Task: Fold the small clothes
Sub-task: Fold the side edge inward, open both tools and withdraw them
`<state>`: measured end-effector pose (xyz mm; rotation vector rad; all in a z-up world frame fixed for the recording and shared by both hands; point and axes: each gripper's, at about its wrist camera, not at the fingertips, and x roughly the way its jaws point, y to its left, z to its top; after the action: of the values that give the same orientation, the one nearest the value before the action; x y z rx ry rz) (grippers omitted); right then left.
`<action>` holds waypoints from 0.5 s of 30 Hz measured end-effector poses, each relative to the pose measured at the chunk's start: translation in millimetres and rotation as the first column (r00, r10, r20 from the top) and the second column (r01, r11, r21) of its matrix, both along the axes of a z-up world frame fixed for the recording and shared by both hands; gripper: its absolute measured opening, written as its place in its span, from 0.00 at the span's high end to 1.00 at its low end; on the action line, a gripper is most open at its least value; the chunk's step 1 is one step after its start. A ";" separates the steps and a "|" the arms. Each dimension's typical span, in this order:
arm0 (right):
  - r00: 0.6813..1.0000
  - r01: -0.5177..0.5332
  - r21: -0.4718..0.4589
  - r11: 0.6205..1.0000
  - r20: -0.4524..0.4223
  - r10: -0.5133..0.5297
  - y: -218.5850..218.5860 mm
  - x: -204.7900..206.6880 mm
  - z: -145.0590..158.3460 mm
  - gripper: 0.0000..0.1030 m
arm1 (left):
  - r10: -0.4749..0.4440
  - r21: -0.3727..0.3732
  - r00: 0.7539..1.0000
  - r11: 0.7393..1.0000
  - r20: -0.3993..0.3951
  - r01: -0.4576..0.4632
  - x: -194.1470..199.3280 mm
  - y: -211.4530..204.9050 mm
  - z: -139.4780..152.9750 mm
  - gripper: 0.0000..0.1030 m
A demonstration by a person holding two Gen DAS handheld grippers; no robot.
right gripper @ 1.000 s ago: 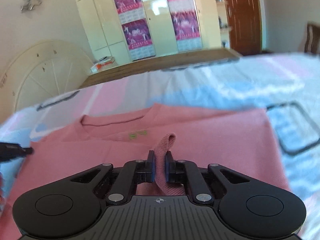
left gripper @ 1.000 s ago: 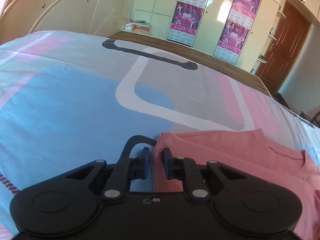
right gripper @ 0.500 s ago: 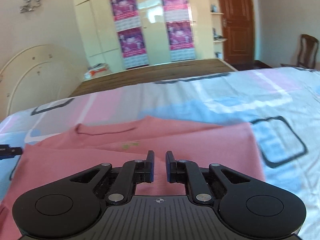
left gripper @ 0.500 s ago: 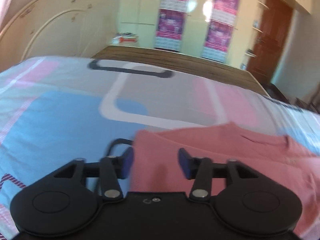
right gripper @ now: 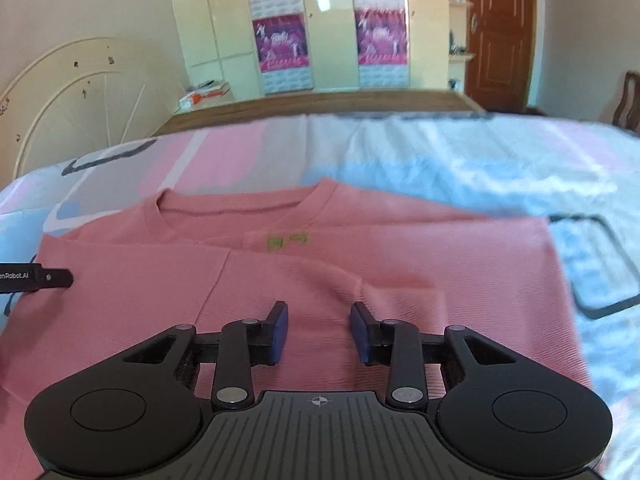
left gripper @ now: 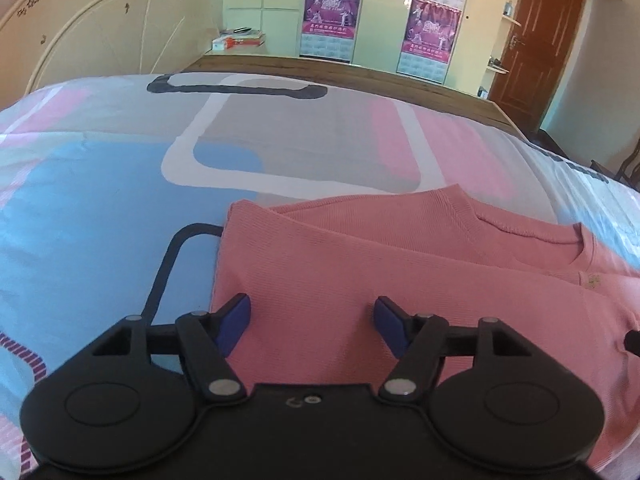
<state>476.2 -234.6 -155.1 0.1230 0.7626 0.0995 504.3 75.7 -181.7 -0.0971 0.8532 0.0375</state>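
- Left wrist view: the pink ribbed knit shirt (left gripper: pixel 400 280) lies flat on the bed's patchwork sheet (left gripper: pixel 100 208) of blue, pink, grey and white blocks with dark outlines. Its round neckline points to the far right, and its near left side is turned in over the body, which gives a straight folded edge.
- The left claw (left gripper: pixel 312 318) hovers over the shirt's near left part, just inside that folded edge. Its jaws are spread wide and opening, with only flat cloth showing beneath the gap; the blue pads (left gripper: pixel 234 322) pinch nothing.
- A black tip of the other tool pokes in at the right edge, over the shirt.
- Beyond the shirt stand a wooden footboard (left gripper: pixel 360 76), a cream arched headboard panel (left gripper: pixel 100 32), pale wardrobe doors with purple posters (left gripper: pixel 330 16) and a brown door (left gripper: pixel 536 32). A small stack of books or boxes (left gripper: pixel 240 38) lies on a ledge beyond the shirt; no open container can be made out.
- Right wrist view: the same shirt (right gripper: pixel 280 280) fills the middle, neckline at the far side with a small yellow-green mark (right gripper: pixel 288 240) just under it. Folded flaps from both sides overlap on its front.
- The right claw (right gripper: pixel 319 330) hangs above the shirt's near middle, its jaws moderately parted and opening, holding nothing; a soft ridge of cloth lies just beyond its right finger.
- The left claw's black fingertip (right gripper: pixel 52 278) reaches in over the shirt's left side.
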 end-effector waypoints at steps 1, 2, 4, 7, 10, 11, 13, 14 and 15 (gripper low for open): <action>1.000 0.002 0.000 1.000 0.014 -0.002 0.5 -4.3 3.3 0.66 | 0.000 0.005 1.000 1.000 -0.001 0.000 -0.1 -1.6 1.3 0.35; 1.000 -0.001 0.015 1.000 0.021 0.001 0.0 -6.3 5.9 0.66 | -0.001 0.010 1.000 1.000 -0.001 0.001 -2.7 -3.7 3.2 0.35; 1.000 -0.025 0.021 0.999 0.017 0.025 3.0 -10.0 6.9 0.66 | -0.006 0.018 1.000 1.000 -0.002 0.007 -8.0 -7.0 6.4 0.34; 0.998 -0.061 -0.046 0.997 -0.029 0.059 9.2 -10.8 -1.4 0.66 | -0.016 0.013 1.000 1.000 -0.005 0.016 -14.4 -11.3 8.6 0.32; 0.999 -0.040 -0.017 0.999 -0.032 0.040 5.1 -14.7 -0.2 0.66 | -0.014 0.004 1.000 1.000 -0.013 0.014 -22.4 -12.5 10.2 0.32; 0.999 -0.042 0.012 0.999 -0.021 0.042 4.1 -17.0 4.0 0.66 | -0.016 0.000 1.000 1.000 -0.015 0.016 -24.8 -13.1 10.6 0.32; 0.998 -0.060 0.021 0.998 0.002 0.060 6.7 -23.5 10.5 0.66 | -0.020 -0.001 1.000 1.000 -0.015 0.020 -30.5 -15.3 12.5 0.32; 0.997 -0.072 0.013 0.997 0.010 0.071 9.5 -26.4 12.7 0.66 | -0.023 -0.003 1.000 1.000 -0.015 0.023 -33.1 -16.8 13.5 0.32; 0.997 -0.081 0.015 0.997 0.014 0.081 12.0 -29.6 14.3 0.66 | -0.028 -0.008 1.000 1.000 -0.015 0.028 -36.3 -18.8 14.8 0.32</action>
<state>446.6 -222.6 -140.8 0.1065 0.7541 0.1829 468.0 56.9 -166.9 -0.0926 0.8695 0.0088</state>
